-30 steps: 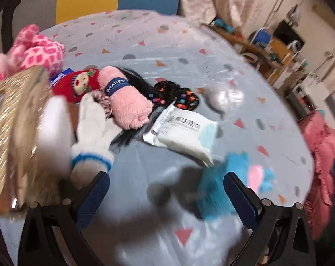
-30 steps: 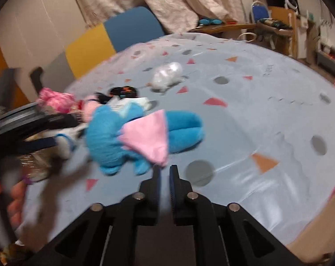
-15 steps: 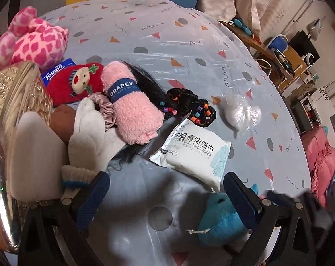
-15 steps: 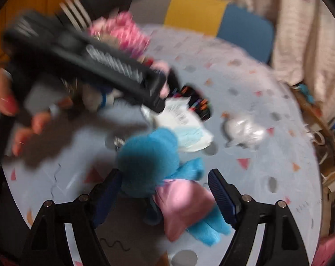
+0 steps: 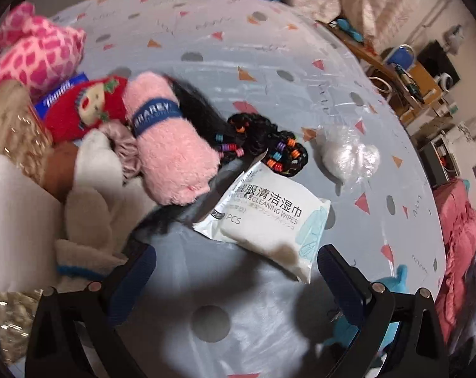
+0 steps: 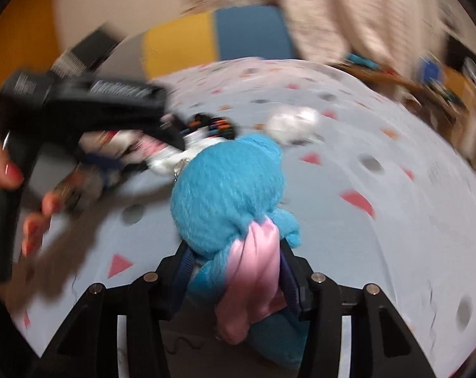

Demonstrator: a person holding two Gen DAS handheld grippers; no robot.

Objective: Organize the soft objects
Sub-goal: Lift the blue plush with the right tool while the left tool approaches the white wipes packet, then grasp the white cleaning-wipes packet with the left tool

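Observation:
A blue plush toy [image 6: 228, 195] with a pink satin piece lies on the table in the right wrist view. My right gripper [image 6: 235, 264] has a jaw on either side of its lower body; the jaws are closing and the pads press the fur. A corner of the same toy [image 5: 398, 275] shows beside the right finger in the left wrist view. My left gripper [image 5: 235, 258] hangs open over bare tablecloth, nothing between its fingers, just short of a white wipes pack [image 5: 269, 217]. A pink rolled towel [image 5: 172, 151], a white glove [image 5: 90, 201] and a red sock [image 5: 87, 107] are heaped at left.
A gold basket [image 5: 14, 126] stands at the left edge with a pink spotted plush [image 5: 36, 53] behind it. Black beaded hair ties [image 5: 269, 145] and a clear bag of white stuff [image 5: 348, 154] lie past the wipes. A person's hand [image 6: 5, 167] holds the left tool.
My right gripper opened from fully shut, swung over the blue plush toy and closed around it. The left gripper slid in closer to the heap and the wipes pack.

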